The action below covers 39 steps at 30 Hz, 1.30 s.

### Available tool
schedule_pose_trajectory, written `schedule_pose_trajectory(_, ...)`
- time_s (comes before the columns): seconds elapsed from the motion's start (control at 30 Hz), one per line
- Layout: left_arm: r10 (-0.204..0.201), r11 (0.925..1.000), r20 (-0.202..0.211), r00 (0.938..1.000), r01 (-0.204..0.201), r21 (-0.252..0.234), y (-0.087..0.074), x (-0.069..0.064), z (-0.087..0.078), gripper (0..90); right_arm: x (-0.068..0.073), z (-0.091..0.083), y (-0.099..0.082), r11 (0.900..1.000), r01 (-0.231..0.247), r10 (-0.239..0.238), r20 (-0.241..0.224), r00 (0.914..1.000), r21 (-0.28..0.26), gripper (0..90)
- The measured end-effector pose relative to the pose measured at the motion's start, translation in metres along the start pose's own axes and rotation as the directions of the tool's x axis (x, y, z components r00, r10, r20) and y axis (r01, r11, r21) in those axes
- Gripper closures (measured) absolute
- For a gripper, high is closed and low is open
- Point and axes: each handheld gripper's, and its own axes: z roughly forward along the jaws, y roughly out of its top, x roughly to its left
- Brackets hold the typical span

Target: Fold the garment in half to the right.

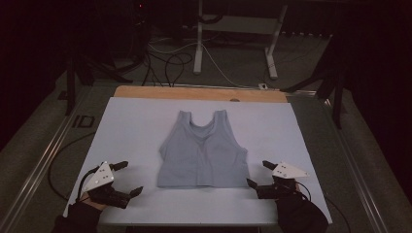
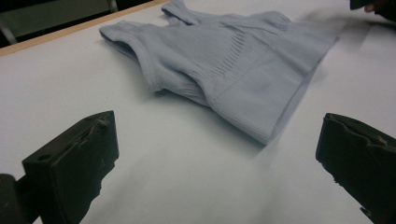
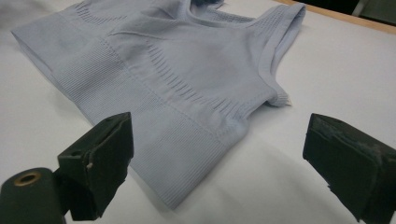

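- The left gripper [image 1: 125, 177] had its jaws spread wide, and nothing was between them; in the left gripper view only bare white surface lay between the two black jaws.
- The right gripper [image 1: 259, 173] also had its jaws wide apart and held nothing; in the right gripper view the hem corner of the tank top [image 3: 177, 93] lay just in front of its jaws, without touching them.
- Both grippers were low over the near part of the worktop [image 1: 136, 121], the left one at about 8 o'clock from the garment and the right one at about 4 o'clock.
- The left gripper was a little apart from the garment; the right gripper was just beside its lower corner.
- The tank top [image 1: 202, 153], light grey-blue and ribbed at the hem, lay flat in the middle of the white worktop, with the straps toward 12 o'clock and the hem toward 6 o'clock.
- A wooden edge strip [image 1: 199, 93] ran along the far side of the worktop, at 12 o'clock.
- Behind it, on the dark floor, lay cables [image 1: 167, 60], near the white legs of a desk [image 1: 198, 43].
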Motion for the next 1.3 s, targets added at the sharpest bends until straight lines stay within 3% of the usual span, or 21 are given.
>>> schedule_pose_trajectory(0.37,0.013,0.9995,0.000,0.9999,-0.013,0.028,0.002,-0.002,0.002,0.5,0.002,0.004,0.002,0.9999,-0.012,0.012,-0.018,0.9998,0.010,8.6)
schedule_pose_trajectory(0.6,-0.002,0.9990,0.004,1.0000,0.002,0.044,0.005,-0.002,0.003,0.5,0.006,0.004,0.004,0.9996,-0.012,0.013,-0.038,0.9992,0.026,8.8)
schedule_pose_trajectory(0.87,0.001,0.9988,0.042,0.9991,-0.003,0.050,0.014,-0.007,0.005,0.5,0.012,0.004,0.011,0.9991,0.008,-0.007,-0.025,0.9997,0.042,9.3)
schedule_pose_trajectory(1.3,0.038,0.9965,0.065,0.9972,-0.043,0.071,0.045,-0.010,0.005,0.5,0.011,0.005,0.055,0.9993,0.035,-0.034,-0.057,0.9978,0.009,9.3)
